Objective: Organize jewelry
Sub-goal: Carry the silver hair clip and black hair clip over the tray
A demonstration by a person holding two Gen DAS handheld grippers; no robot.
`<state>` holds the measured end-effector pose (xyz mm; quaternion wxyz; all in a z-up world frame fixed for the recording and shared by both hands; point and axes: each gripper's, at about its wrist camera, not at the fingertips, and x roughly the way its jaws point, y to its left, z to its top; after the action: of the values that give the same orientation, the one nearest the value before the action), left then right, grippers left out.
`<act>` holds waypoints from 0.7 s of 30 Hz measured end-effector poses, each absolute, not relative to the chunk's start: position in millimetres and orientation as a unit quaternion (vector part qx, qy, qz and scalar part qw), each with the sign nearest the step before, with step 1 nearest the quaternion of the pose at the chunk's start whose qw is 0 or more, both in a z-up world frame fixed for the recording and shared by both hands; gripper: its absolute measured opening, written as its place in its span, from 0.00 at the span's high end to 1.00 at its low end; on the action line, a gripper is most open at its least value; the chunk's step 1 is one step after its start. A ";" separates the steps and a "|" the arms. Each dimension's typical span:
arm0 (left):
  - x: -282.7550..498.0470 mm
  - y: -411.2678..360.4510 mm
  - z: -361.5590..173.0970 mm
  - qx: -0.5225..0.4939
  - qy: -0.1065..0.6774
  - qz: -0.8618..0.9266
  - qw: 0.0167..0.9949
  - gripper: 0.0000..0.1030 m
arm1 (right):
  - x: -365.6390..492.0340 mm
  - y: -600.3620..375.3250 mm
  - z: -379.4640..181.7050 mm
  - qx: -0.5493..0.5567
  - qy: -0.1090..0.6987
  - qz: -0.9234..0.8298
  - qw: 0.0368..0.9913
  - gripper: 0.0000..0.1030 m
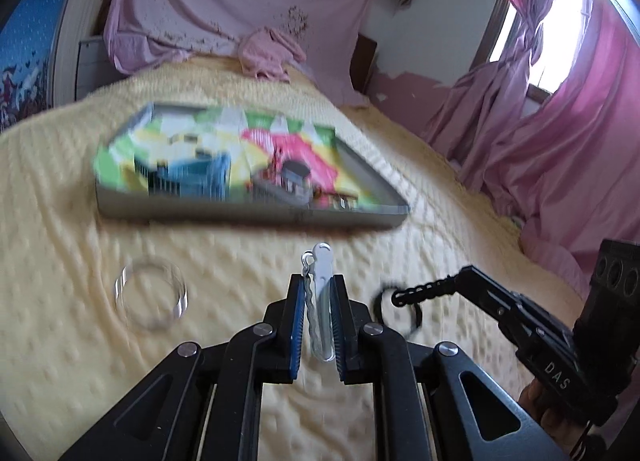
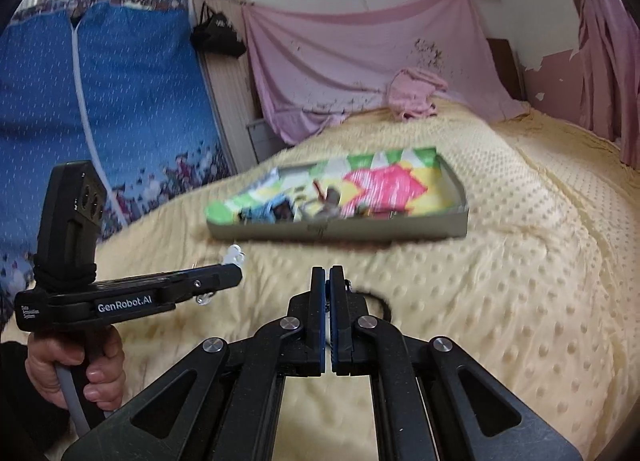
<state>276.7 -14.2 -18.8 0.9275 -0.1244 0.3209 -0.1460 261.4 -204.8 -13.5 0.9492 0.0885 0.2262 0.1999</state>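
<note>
A: What carries everything?

B: You have a bed (image 1: 60,261) under a pale yellow dotted blanket. A shallow box (image 1: 248,165) with a bright green, pink and blue lining lies out in the middle of it, toward the far edge from you; small pieces sit inside, too blurred to name.

A: And your two tools?

B: Your left gripper (image 1: 316,289) hangs above the blanket, on the near side of the box. Its jaws are clamped on a slim white-and-clear hair clip (image 1: 320,281), which stands upright between the blue pads with its white tip poking out past the fingertips. Your right gripper (image 2: 329,281) is just to its right, jaws pressed together on a thin black band (image 1: 384,293) that loops out from the tips.

A: Anything loose?

B: A clear bangle (image 1: 151,295) lies flat on the blanket toward the near edge, left of your left gripper and apart from the box.
</note>
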 end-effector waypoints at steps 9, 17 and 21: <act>361.7 -8.6 3.9 -0.116 0.303 -0.119 0.938 0.88 | 342.8 -204.6 8.5 0.115 0.203 0.166 0.958 0.98; 408.8 -9.1 -17.3 -0.102 0.335 -0.099 0.931 0.88 | 404.6 -192.4 -17.6 0.115 0.258 0.145 0.948 0.98; 414.2 -7.8 -24.3 -0.110 0.350 -0.098 0.925 0.88 | 414.0 -190.2 -28.6 0.119 0.276 0.141 0.943 0.98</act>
<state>414.2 -7.8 -24.3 0.9250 -0.1100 0.3503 -0.0978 414.0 -190.2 -28.6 0.9434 0.1189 0.2756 0.1413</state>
